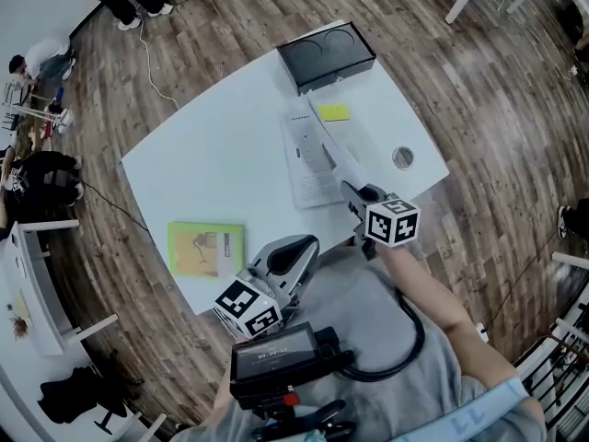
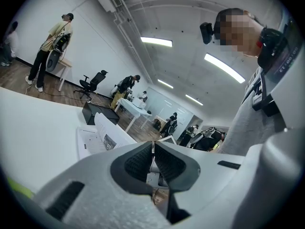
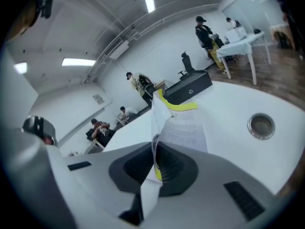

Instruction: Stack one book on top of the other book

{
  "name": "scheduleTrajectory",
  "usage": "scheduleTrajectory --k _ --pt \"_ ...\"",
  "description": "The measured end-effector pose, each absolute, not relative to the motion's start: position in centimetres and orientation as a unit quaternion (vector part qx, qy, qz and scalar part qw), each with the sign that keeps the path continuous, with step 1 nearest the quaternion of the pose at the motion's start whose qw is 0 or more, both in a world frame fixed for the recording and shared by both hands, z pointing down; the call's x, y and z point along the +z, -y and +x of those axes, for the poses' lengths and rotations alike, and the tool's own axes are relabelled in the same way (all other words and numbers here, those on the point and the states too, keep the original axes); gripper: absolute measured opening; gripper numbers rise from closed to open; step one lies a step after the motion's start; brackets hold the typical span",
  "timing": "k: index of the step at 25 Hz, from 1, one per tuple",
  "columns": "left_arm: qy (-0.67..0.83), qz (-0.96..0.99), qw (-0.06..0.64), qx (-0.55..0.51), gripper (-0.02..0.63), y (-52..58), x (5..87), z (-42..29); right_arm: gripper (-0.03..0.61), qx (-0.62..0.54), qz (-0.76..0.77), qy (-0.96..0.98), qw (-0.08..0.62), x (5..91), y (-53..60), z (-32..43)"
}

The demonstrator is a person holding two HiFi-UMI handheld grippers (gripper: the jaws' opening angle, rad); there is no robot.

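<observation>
**Pinched by a leaf, nothing stacked yet**

Clamps down with the right gripper (image 1: pixel 333 159) on a raised leaf of the open white booklet (image 1: pixel 308 168). In the right gripper view, shows thin paper caught edge-on between the pads, with a sliver of yellow in the pinch. Looks like the only way in: offers no thick edge to grab when lying flat, so takes hold by one leaf stood upright. Leaves the rest of that booklet flat on the white table (image 1: pixel 221 145), print up, between the black box (image 1: pixel 327 55) at the far end and the round cable port (image 1: pixel 403 157) off to the side.

Holds the left gripper (image 1: pixel 306 243) low at the near table edge, clenched on nothing, pads pressed together with no paper between. Probably waits there as the free claw, ready to steady or to slide under.

Finds the second book, yellow-green (image 1: pixel 206 248), closed and flat near the front left corner, well apart from the booklet and untouched. Makes a natural base: shut, square, nothing on top.

Risks a tear or a flop-open if hauling the booklet across by a single leaf. Calls for closing it first, or a deeper bite on the spine.
</observation>
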State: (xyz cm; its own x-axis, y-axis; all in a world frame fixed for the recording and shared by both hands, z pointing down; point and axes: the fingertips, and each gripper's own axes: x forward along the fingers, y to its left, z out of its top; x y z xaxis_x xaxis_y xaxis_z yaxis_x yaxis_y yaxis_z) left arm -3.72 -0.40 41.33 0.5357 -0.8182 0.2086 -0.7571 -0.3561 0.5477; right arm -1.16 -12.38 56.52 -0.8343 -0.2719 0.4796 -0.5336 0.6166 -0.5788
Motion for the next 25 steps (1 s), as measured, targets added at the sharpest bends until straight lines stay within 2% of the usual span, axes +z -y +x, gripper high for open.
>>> scheduleTrajectory --k 8,19,25 --pt "0.492 0.814 0.303 -0.057 0.024 -1.1 41.2 -5.0 0.032 0.181 0.219 0.903 0.322 58.0 10.9 -3.2" --pt "0.510 0.803 0.304 -0.056 0.025 -3.3 41.3 -7.1 0.034 -0.016 0.196 0.875 0.443 59.5 9.7 -5.7" --pt "0.515 0.802 0.298 -0.055 0.025 -4.2 41.3 -7.9 0.034 -0.068 0.181 0.853 0.484 61.4 9.2 -6.5"
